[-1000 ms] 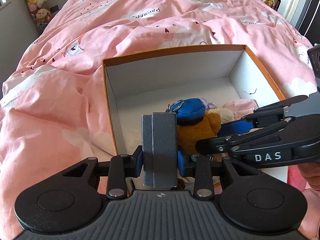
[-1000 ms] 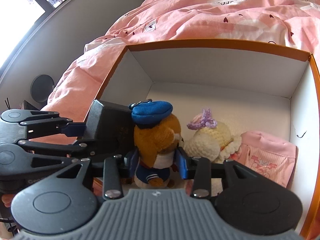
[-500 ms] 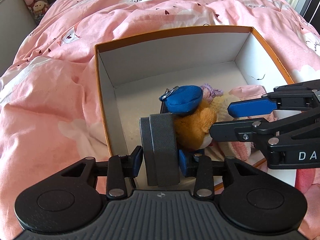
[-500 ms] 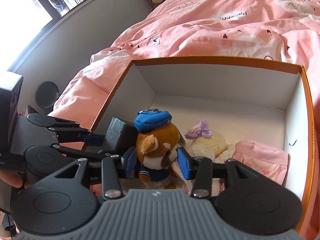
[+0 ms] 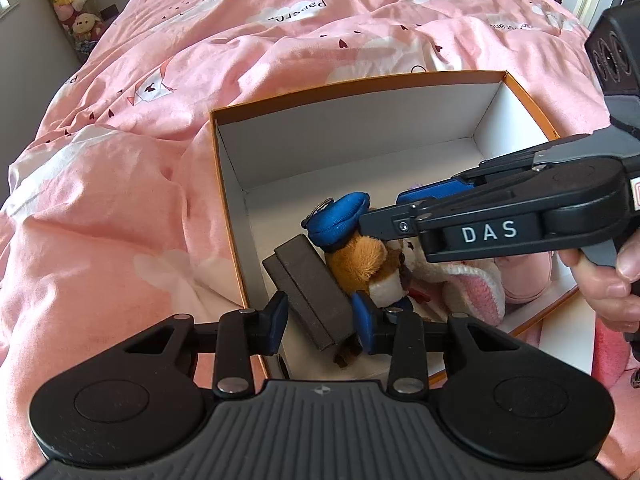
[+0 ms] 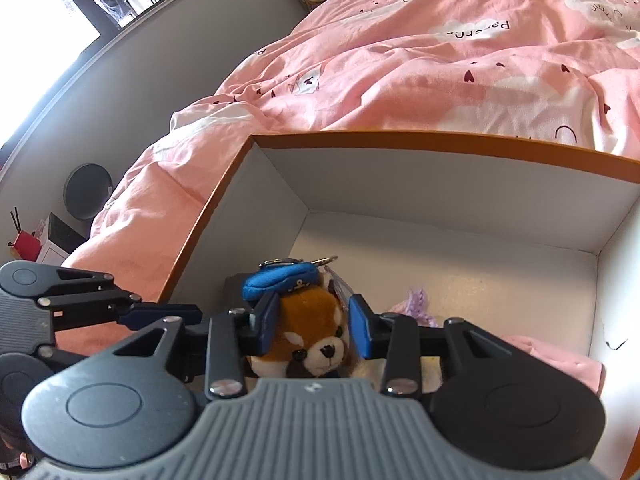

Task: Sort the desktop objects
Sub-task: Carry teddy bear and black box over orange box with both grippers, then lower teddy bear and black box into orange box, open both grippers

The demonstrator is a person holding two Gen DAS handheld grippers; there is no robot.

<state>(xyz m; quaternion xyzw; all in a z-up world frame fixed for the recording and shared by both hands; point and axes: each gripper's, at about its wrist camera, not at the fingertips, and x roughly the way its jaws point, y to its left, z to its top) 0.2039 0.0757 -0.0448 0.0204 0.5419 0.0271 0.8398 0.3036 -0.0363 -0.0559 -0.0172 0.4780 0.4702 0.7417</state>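
A brown plush bear (image 5: 370,258) with a blue cap stands in the white-lined cardboard box (image 5: 360,82). My right gripper (image 6: 314,320) is closing on its head (image 6: 312,334), and both blue pads touch the fur. In the left wrist view the right gripper (image 5: 380,212) reaches in from the right. A dark grey case (image 5: 312,280) lies tilted on the box floor beside the bear. My left gripper (image 5: 322,322) is closing around the case. A gap shows at its left pad (image 5: 280,320).
A cream crochet doll (image 5: 472,280) and a folded pink cloth (image 5: 528,276) lie in the box's right half. The box sits on a rumpled pink duvet (image 5: 120,200). A person's hand (image 5: 608,280) holds the right gripper. The box's far half (image 6: 460,264) has a bare floor.
The grey case has left the left gripper's grip and tipped over at an angle. The right gripper let go of the bear's body, moved forward, and its pads now flank the head.
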